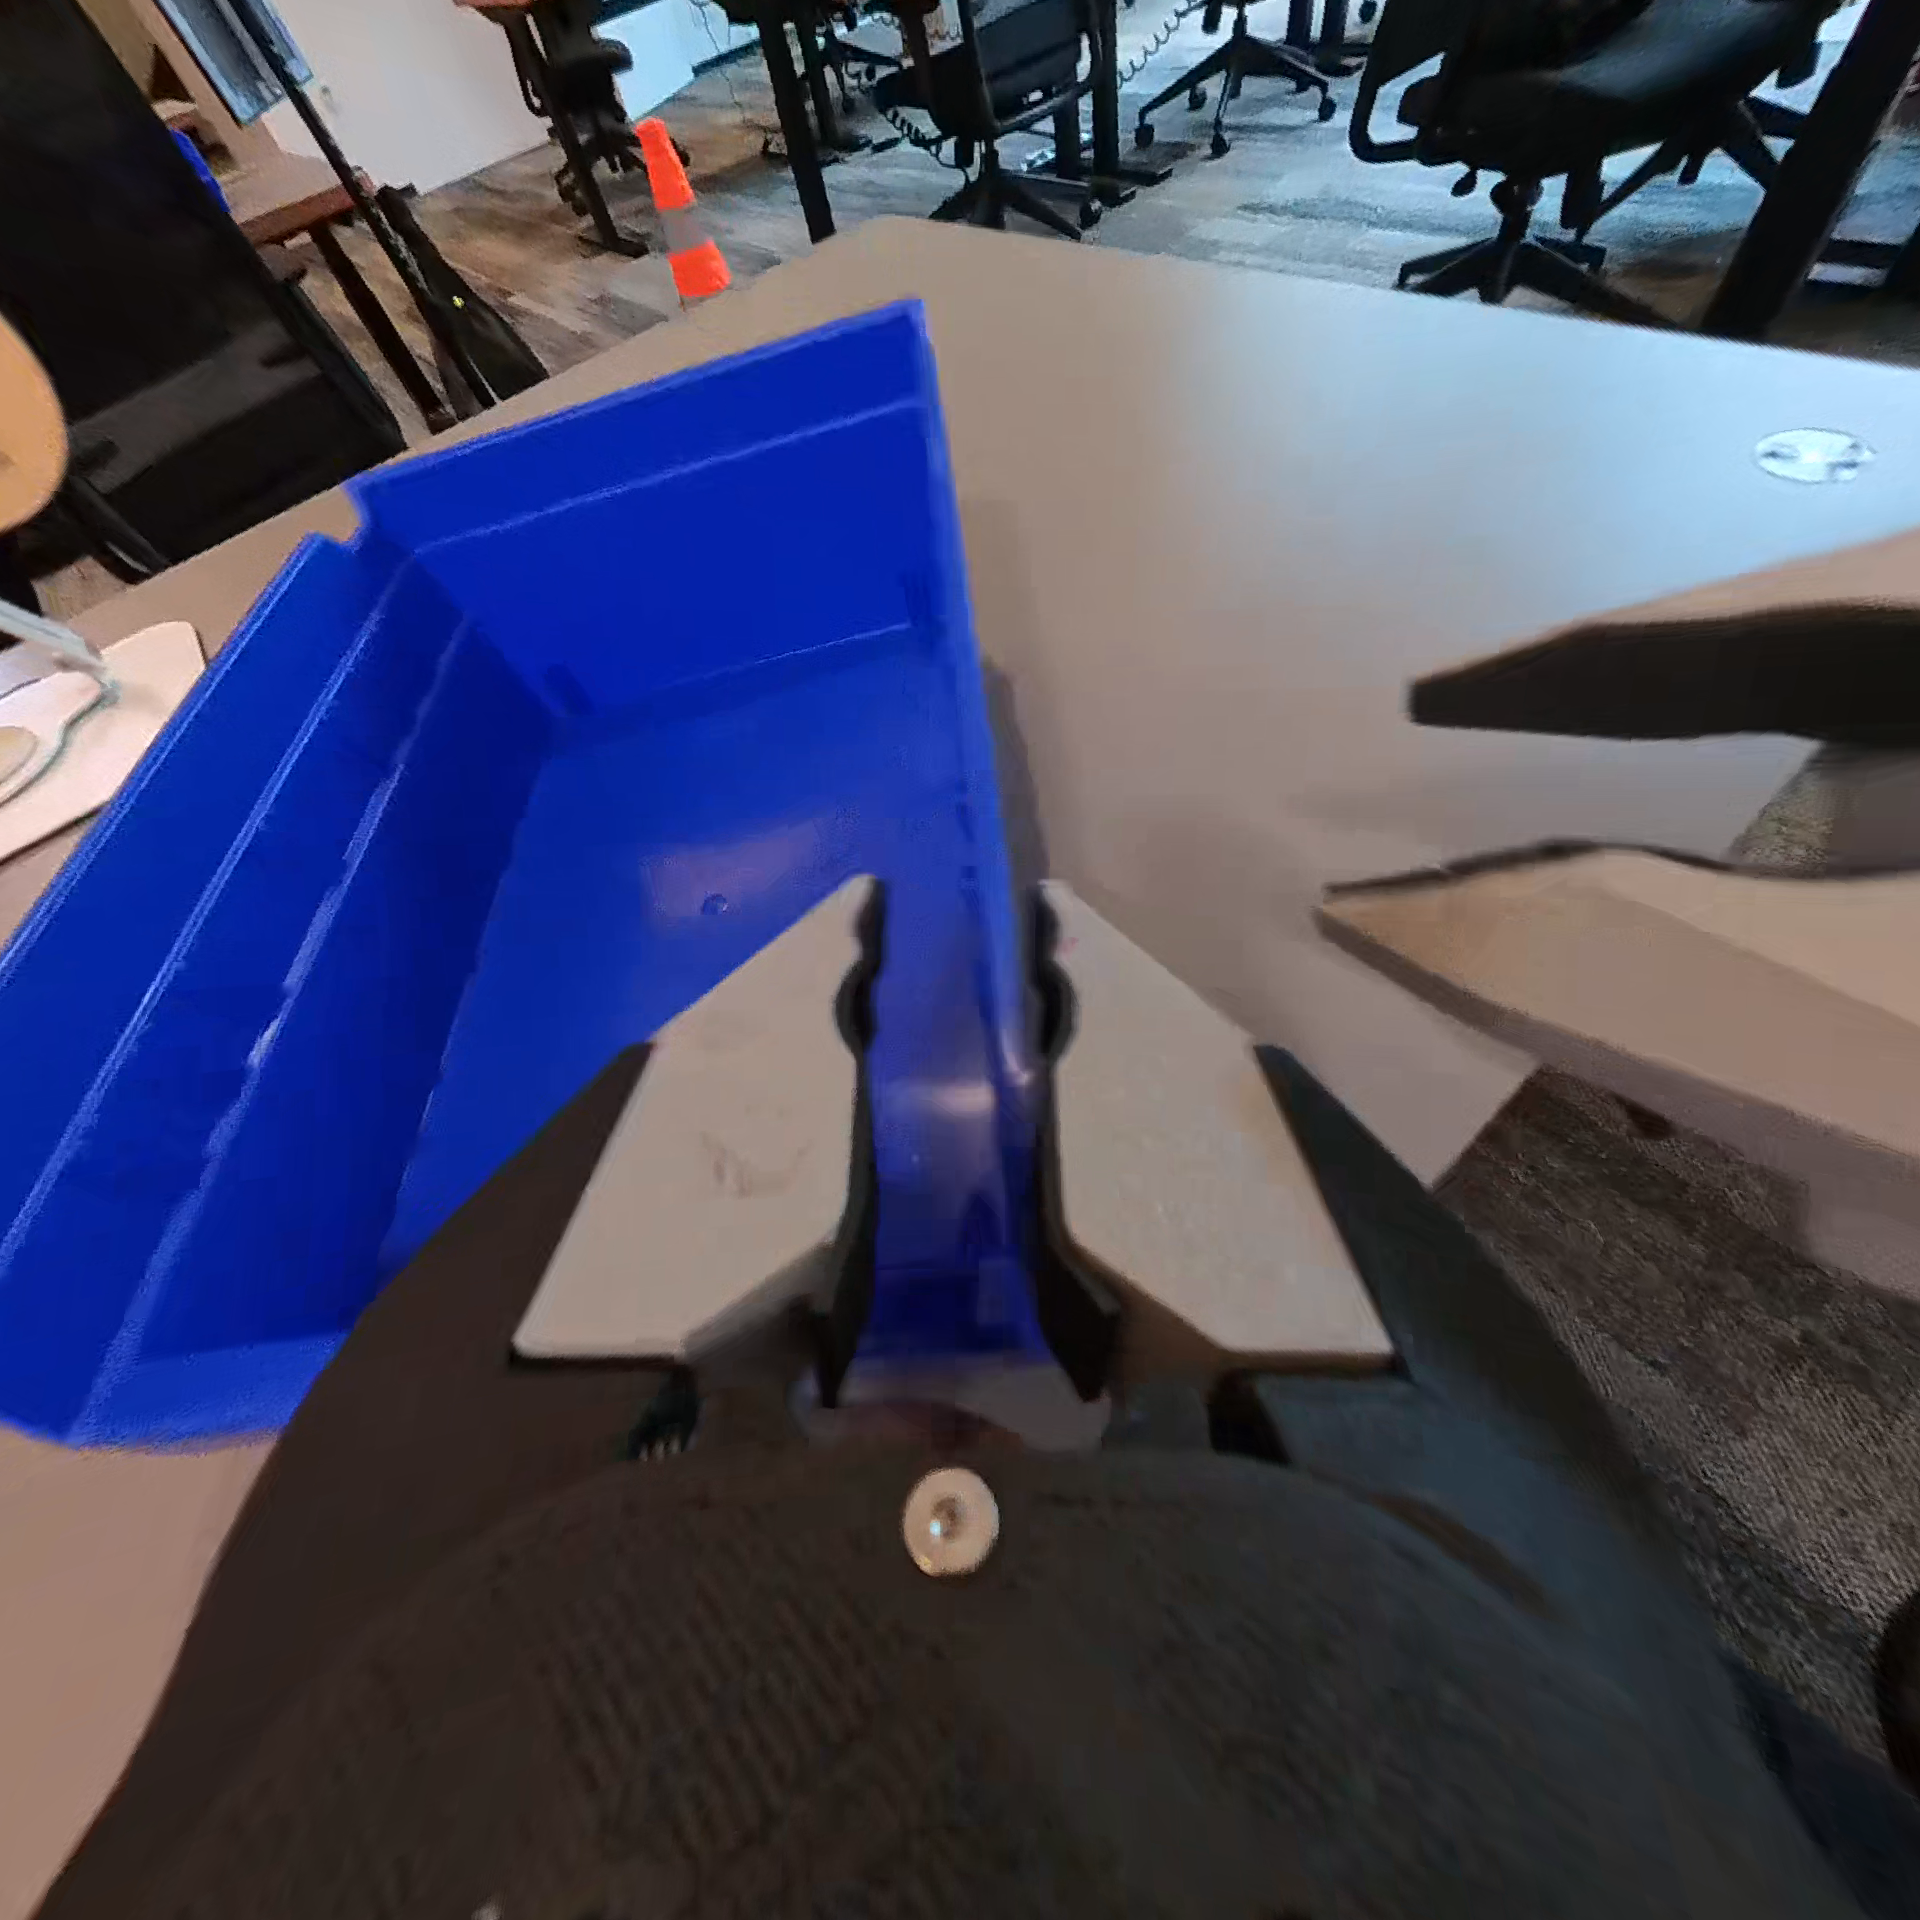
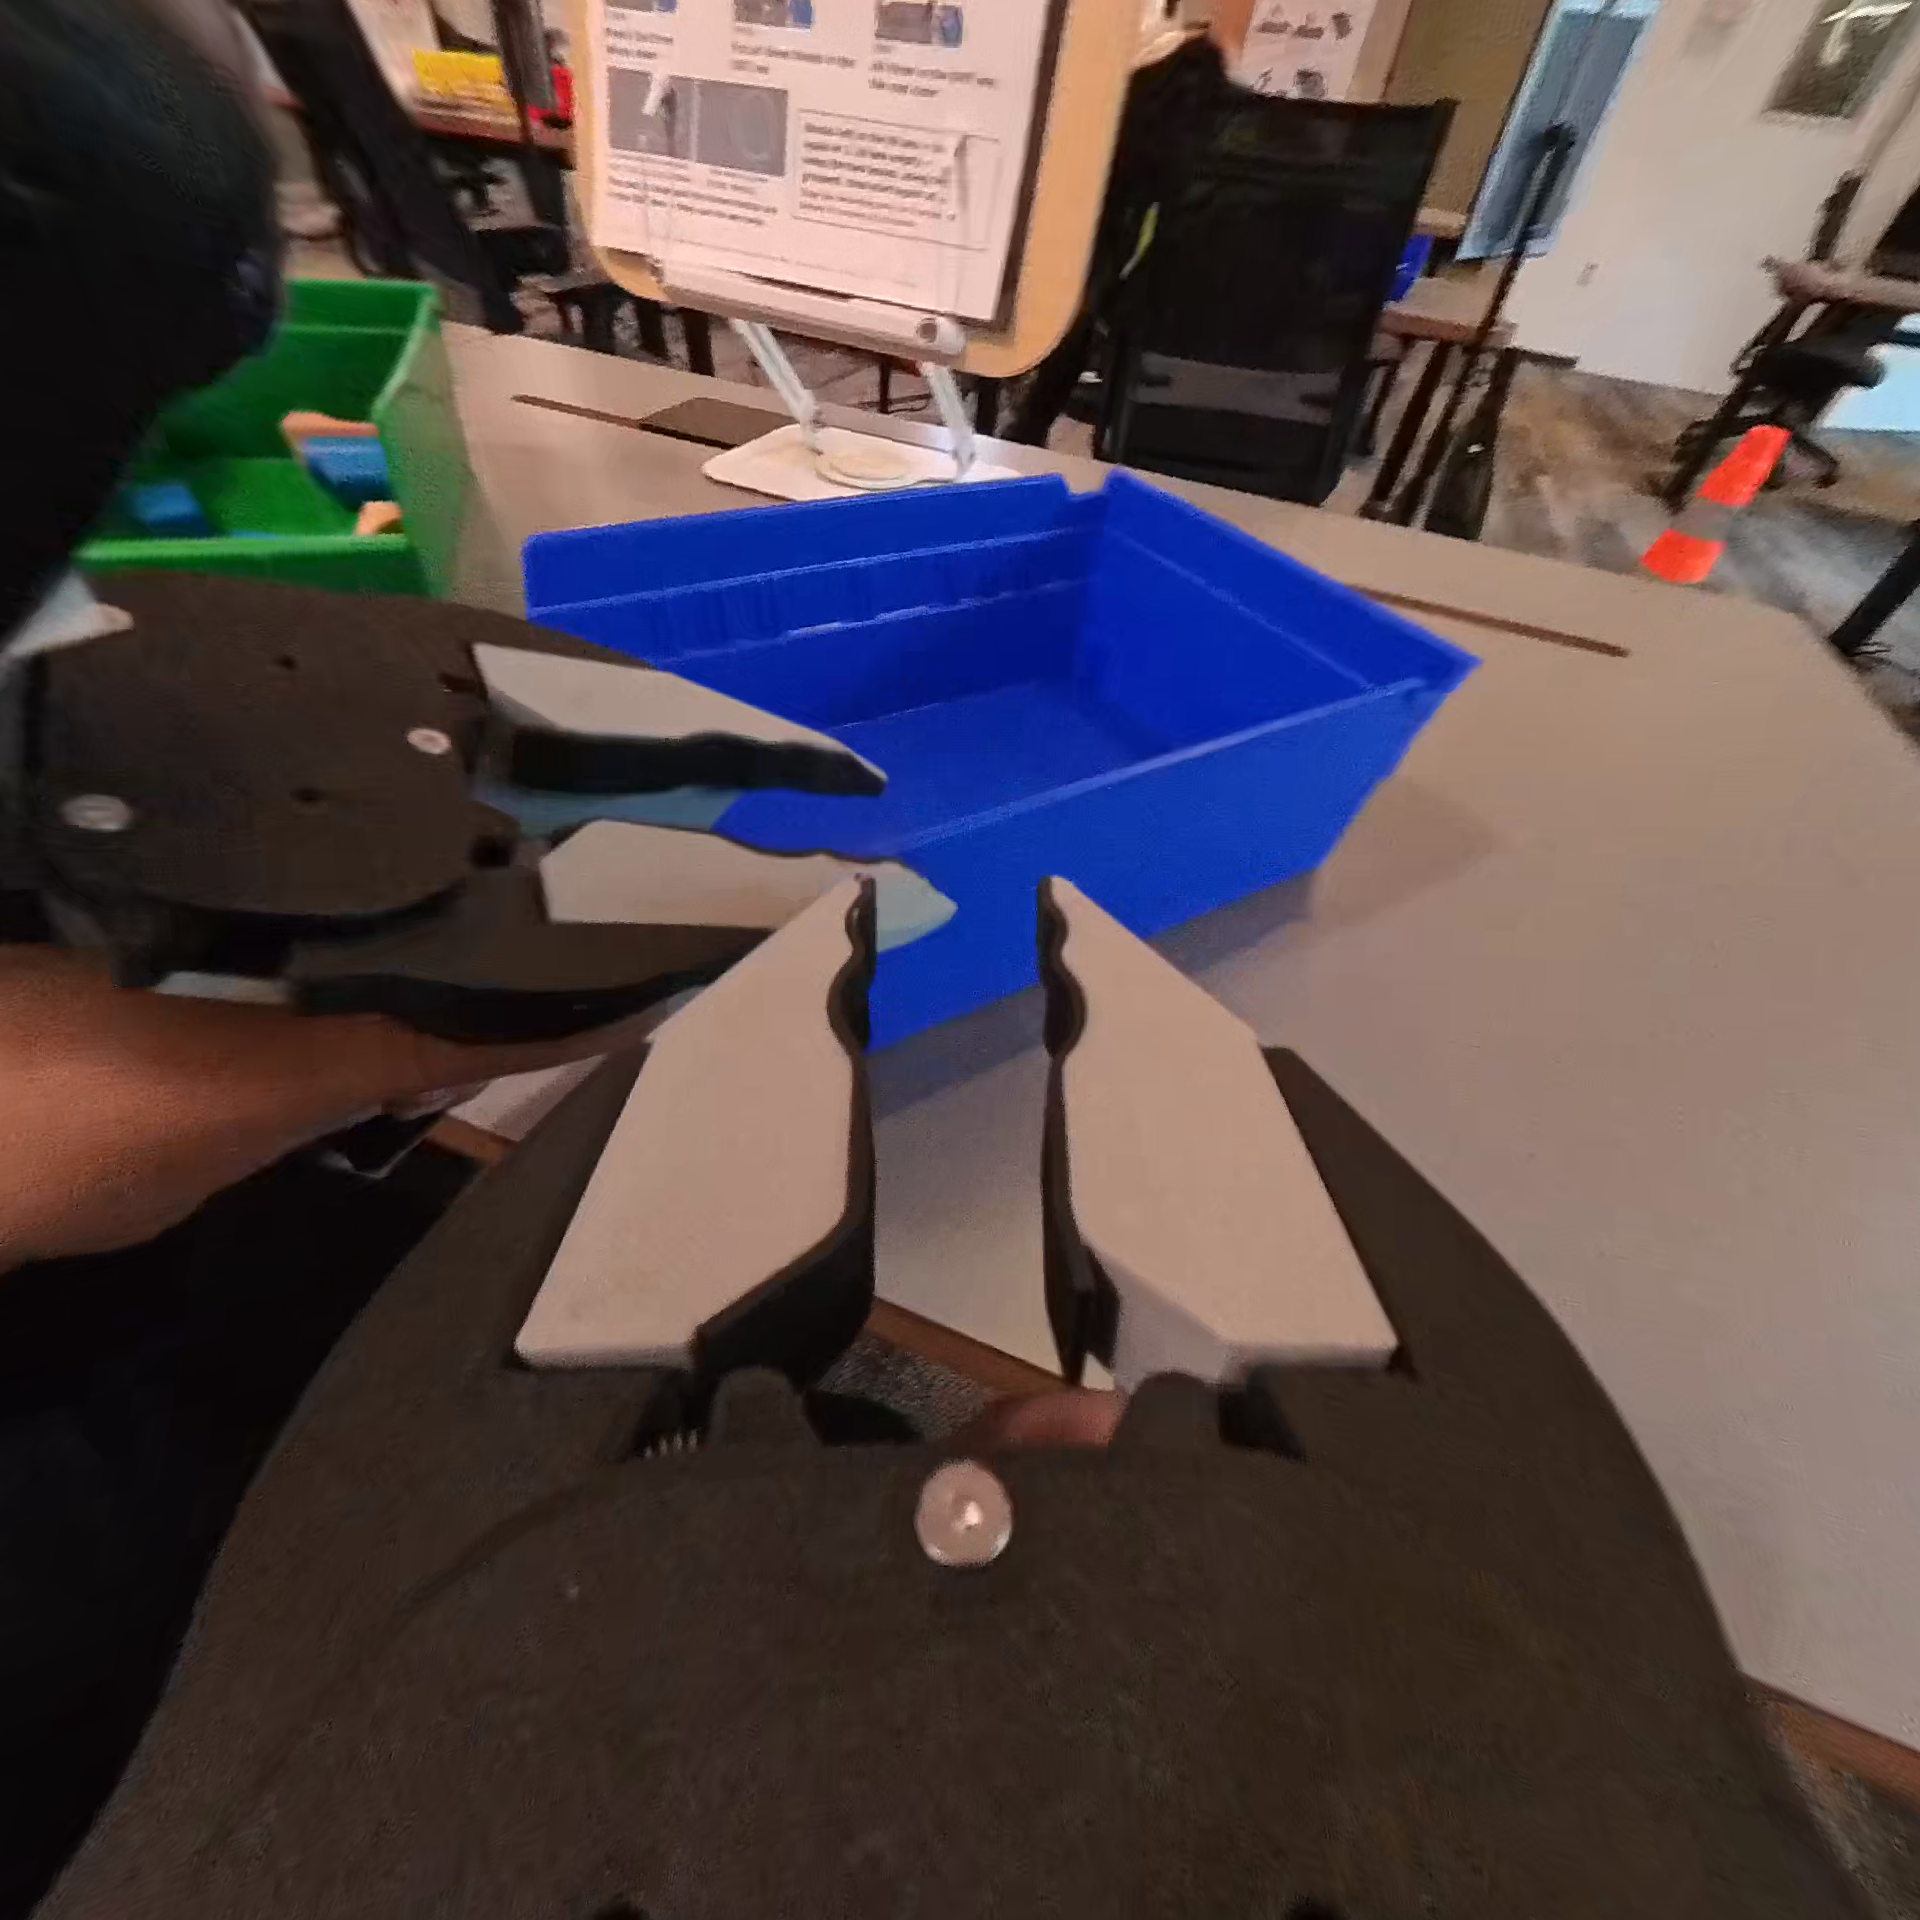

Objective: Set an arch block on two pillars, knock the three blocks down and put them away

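**Two tools hang open at a blue bin, no blocks in either**

Both tools are above the near edge of the grey bench [image 2: 1558,1039], each with its jaws parted and nothing between them. The left tool [image 1: 954,894] points down into the blue bin [image 1: 665,582], over the bin's near right corner; through the gap between its fingers only the bin's floor and side wall show. The right tool [image 2: 956,894] is just off the bin's near wall, above bare bench, and its tips reach in from the right in the left wrist view [image 1: 1382,800], where they also stand apart.

The blue bin [image 2: 1195,831] sits on the bench with its long side toward the right tool. What shows of its floor in both views is bare blue plastic; the near left part is hidden behind the left tool [image 2: 883,821] in the right wrist view.

Blocks appear in only one place: a green bin [image 2: 416,436] at the far left of the bench, behind the blue one, holds several blue and orange or tan pieces [image 2: 348,468]. Whether the arch or the pillars are among them cannot be told; the pieces are small and blurred.

Behind the blue bin a white stand [image 2: 831,457] holds up a board with printed sheets. An orange cone [image 1: 681,208] stands on the floor beyond the bench, near office chairs.
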Demonstrator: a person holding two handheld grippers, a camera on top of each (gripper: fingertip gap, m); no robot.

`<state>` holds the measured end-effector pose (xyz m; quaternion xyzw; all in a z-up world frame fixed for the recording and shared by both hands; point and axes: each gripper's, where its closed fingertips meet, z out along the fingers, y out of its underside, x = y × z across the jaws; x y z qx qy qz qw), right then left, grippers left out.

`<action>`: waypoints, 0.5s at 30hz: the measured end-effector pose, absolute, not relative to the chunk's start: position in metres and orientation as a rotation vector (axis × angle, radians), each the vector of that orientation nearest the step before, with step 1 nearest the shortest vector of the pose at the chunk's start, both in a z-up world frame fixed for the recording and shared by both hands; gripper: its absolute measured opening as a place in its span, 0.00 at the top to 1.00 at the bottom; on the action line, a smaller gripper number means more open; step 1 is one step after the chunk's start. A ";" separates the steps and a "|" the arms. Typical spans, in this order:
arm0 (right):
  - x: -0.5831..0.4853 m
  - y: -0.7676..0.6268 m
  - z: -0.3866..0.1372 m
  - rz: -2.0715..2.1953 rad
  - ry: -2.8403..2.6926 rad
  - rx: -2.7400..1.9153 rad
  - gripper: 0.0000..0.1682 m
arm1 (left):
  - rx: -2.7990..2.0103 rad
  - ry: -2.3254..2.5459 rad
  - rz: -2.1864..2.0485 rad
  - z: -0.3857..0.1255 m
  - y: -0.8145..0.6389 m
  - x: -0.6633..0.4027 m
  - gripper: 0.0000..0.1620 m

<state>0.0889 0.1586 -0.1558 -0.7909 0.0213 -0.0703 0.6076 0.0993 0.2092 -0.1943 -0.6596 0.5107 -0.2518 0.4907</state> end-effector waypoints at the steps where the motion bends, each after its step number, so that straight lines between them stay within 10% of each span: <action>1: 0.076 0.166 -0.160 -0.102 0.019 -1.841 0.82 | -1.605 1.243 -0.643 -0.191 0.209 0.083 0.74; 9: -0.024 0.239 -0.183 -0.061 -0.186 -1.898 0.84 | -1.627 0.969 -0.822 -0.123 0.315 -0.118 0.67; 15: -0.001 0.262 -0.216 -0.276 -0.078 -2.005 0.90 | -1.985 0.814 -0.484 -0.210 0.444 -0.214 0.69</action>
